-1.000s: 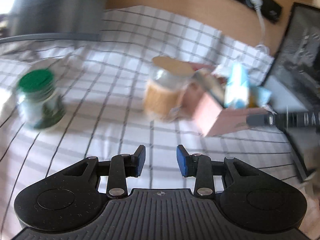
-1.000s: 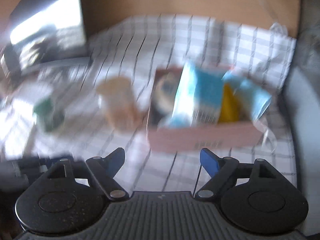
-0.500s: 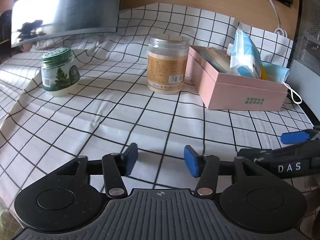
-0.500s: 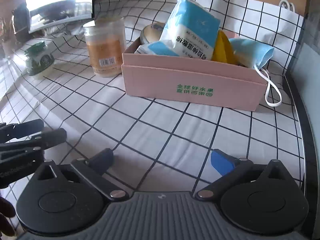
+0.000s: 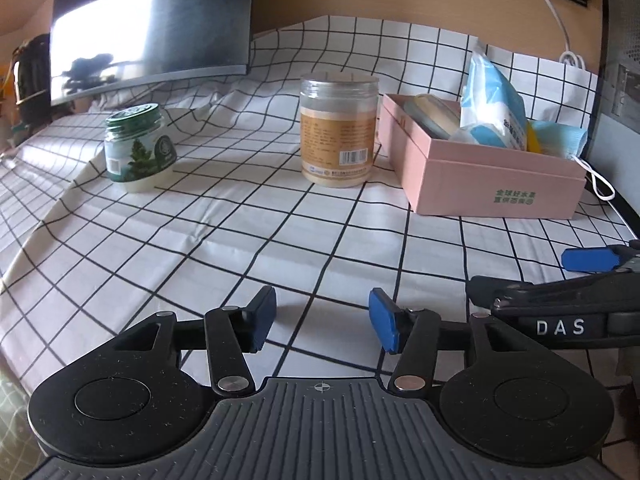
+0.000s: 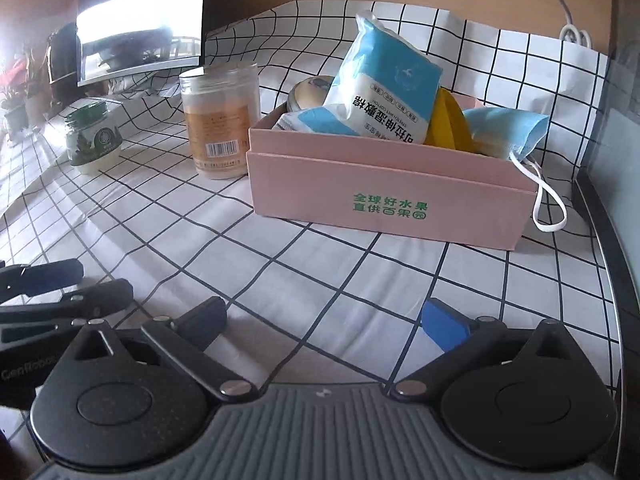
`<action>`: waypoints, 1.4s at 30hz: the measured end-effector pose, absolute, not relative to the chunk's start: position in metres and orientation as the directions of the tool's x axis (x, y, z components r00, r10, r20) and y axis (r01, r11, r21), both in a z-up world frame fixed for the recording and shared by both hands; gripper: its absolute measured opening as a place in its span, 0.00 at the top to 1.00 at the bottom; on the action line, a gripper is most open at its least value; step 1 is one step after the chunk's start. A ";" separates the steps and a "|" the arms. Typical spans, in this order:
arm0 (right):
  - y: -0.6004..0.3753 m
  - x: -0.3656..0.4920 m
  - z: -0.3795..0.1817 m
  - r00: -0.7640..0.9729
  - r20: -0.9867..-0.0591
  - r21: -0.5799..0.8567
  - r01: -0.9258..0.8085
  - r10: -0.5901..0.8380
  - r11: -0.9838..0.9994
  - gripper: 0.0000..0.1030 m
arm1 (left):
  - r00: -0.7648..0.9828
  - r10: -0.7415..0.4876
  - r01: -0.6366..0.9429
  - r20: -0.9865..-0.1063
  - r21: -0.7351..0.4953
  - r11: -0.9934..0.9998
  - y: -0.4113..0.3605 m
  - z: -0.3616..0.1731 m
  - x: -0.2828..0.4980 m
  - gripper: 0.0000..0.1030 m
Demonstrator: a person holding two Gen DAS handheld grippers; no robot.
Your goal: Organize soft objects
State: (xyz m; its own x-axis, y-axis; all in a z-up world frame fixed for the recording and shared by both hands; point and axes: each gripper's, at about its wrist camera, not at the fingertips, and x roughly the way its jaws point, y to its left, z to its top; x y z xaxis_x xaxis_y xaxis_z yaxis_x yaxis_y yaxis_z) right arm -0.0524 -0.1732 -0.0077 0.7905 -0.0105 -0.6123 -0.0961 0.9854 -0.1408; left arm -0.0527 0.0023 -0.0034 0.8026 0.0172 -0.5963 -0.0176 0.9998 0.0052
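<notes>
A pink box [image 6: 384,196] [image 5: 492,184] stands on the checked cloth and holds soft things. A blue and white wipes pack [image 6: 388,88] [image 5: 492,100] stands upright in it, beside a yellow item [image 6: 448,124], a blue face mask [image 6: 508,128] whose ear loop hangs over the box's right end, and a round tin [image 6: 312,92]. My right gripper [image 6: 324,322] is open and empty, low over the cloth in front of the box. My left gripper [image 5: 322,320] is open and empty too, to the left of the right one.
A clear jar with an orange label [image 5: 340,128] [image 6: 220,120] stands just left of the box. A green-lidded jar [image 5: 138,142] [image 6: 92,140] sits further left. A dark monitor [image 5: 152,20] stands at the back left. A dark panel [image 6: 624,160] borders the cloth on the right.
Both grippers have opened wider and sunk towards the cloth. The blurred views have steadied, and each gripper now shows at the edge of the other's view.
</notes>
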 end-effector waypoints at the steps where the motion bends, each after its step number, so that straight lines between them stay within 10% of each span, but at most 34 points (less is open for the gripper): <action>1: -0.173 -0.053 -0.007 0.791 -0.612 -0.141 -0.096 -0.011 0.985 0.00 | 0.804 0.015 -0.016 -0.595 0.004 1.000 0.003 -0.004 -0.053 0.45; 42: -0.173 -0.052 -0.007 0.790 -0.614 -0.140 -0.095 -0.011 0.986 0.00 | 0.807 0.007 -0.018 -0.591 -0.013 1.000 0.004 -0.004 -0.054 0.46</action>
State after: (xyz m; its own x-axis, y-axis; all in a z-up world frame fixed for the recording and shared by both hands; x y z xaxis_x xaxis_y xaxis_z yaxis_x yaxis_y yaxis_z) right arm -0.0524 -0.1726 -0.0070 0.7896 -0.0108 -0.6136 -0.0952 0.9856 -0.1400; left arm -0.0544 0.0038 -0.0039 0.8067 0.0070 -0.5909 -0.0182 0.9998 -0.0129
